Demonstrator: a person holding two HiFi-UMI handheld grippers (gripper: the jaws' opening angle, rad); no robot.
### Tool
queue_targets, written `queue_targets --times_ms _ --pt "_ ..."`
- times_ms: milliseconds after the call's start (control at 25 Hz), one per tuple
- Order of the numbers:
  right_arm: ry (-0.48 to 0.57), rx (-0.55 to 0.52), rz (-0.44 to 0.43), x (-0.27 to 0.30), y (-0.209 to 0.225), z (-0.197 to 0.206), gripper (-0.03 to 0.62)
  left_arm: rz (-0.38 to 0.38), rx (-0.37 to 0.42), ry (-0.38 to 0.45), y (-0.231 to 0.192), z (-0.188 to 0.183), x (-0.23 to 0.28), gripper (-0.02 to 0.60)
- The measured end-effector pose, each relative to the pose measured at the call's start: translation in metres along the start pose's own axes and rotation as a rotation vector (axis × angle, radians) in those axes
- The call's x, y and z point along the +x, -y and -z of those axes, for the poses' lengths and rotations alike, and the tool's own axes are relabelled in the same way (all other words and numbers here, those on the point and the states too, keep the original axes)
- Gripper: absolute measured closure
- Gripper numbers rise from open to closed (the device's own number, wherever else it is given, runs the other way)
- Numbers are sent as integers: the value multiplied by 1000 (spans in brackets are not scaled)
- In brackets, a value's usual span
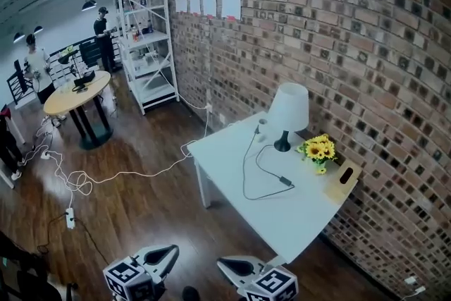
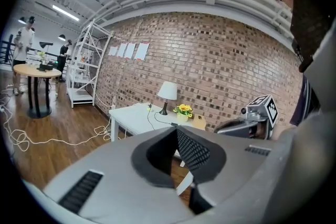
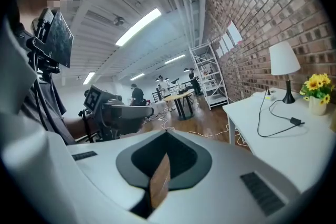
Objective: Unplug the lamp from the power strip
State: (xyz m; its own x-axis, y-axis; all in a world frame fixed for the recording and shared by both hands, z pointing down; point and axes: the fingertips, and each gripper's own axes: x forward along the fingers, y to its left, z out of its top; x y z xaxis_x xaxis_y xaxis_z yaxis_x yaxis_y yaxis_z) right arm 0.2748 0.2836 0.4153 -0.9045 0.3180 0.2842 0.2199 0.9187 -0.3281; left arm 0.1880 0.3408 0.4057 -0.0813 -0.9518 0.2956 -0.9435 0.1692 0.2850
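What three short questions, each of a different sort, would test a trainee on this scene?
1. True or false: the lamp stands on the round table.
2. What stands beside the lamp? A. flowers B. a cup C. a book
3. Fill in: the right gripper is ___ (open or shut).
Key: 1 false, it stands on the white table; 2 A; 3 shut.
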Motion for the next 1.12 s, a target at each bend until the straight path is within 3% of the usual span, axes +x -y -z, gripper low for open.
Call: queue_targets --times_ms 520,680,1120 --pt "-51 -62 -15 103 -26 -34 600 -21 -60 79 -110 -18 -38 566" --pt "-81 -76 -20 131 -35 -36 600 -17 -110 110 -135 -18 -49 566" --pt "-136 -126 -43 197 -56 -43 600 -37 -154 136 -193 -15 -76 566"
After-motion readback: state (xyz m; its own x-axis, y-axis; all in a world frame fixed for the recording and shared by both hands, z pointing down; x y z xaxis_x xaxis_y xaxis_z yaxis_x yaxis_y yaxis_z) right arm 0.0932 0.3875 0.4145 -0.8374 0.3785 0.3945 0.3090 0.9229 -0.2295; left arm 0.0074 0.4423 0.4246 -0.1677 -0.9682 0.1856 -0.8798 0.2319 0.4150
